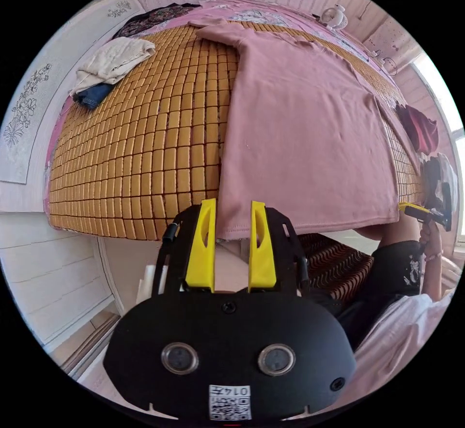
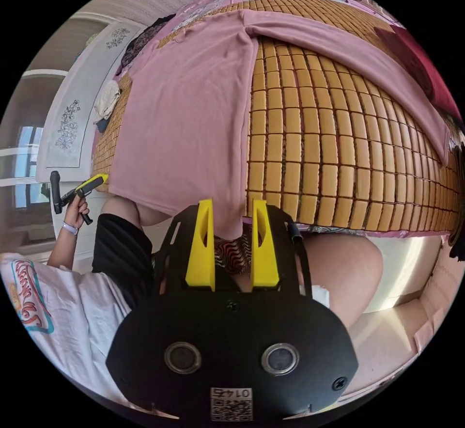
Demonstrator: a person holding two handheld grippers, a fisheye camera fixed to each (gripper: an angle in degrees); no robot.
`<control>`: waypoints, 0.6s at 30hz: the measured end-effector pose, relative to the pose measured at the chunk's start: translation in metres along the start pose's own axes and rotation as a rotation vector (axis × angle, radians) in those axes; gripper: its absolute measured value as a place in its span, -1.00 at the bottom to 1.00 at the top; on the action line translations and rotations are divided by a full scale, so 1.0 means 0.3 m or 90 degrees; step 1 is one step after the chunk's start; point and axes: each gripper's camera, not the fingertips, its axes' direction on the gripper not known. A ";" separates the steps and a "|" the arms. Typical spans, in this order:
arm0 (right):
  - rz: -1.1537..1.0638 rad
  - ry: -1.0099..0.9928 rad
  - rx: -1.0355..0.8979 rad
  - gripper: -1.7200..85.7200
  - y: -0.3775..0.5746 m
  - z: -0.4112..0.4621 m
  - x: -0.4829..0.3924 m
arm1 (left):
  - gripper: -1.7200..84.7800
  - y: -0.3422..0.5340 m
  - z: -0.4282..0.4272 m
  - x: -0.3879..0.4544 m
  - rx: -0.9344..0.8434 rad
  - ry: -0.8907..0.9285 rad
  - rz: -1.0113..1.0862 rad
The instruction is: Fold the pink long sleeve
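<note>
The pink long sleeve (image 1: 300, 127) lies spread flat on a bamboo mat (image 1: 145, 156) that covers the bed, its hem hanging just over the near edge of the mat. In the left gripper view, the left claw (image 1: 233, 214) stands at the hem's corner, its two yellow jaws parted with the corner of cloth between them; the jaws do not press on it. In the right gripper view, the right claw (image 2: 232, 214) stands the same way at the opposite corner of the hem, jaws apart, the cloth's corner hanging between them without being pinched. One sleeve (image 2: 348, 55) of the shirt stretches out across the mat toward the far side of the bed.

There are no containers in sight. At the far corner of the mat sits a heap of folded clothes (image 1: 109, 67), cream on top and dark blue beneath. A dark red garment (image 1: 419, 127) lies near the mat's other edge, and a small white fan (image 1: 335, 16) stands beyond the head of the bed.

Each gripper body bears a small coded sticker. The person's white shirt (image 2: 58, 302) carries a red and teal printed design; its lettering is too warped to make out.
</note>
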 end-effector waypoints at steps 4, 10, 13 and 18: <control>-0.003 0.016 -0.094 -0.73 -0.056 -0.006 -0.045 | -0.73 0.042 0.035 -0.005 -0.025 -0.003 0.015; -0.030 0.037 -0.106 -0.88 -0.117 -0.081 -0.125 | -0.95 0.139 -0.073 -0.032 0.013 0.049 0.081; -0.024 0.073 -0.093 -0.87 -0.116 -0.152 -0.149 | -0.90 0.198 -0.070 -0.051 -0.027 0.127 0.095; 0.005 0.076 -0.108 -0.73 -0.168 -0.252 -0.188 | -0.86 0.262 -0.167 -0.161 0.027 0.137 0.061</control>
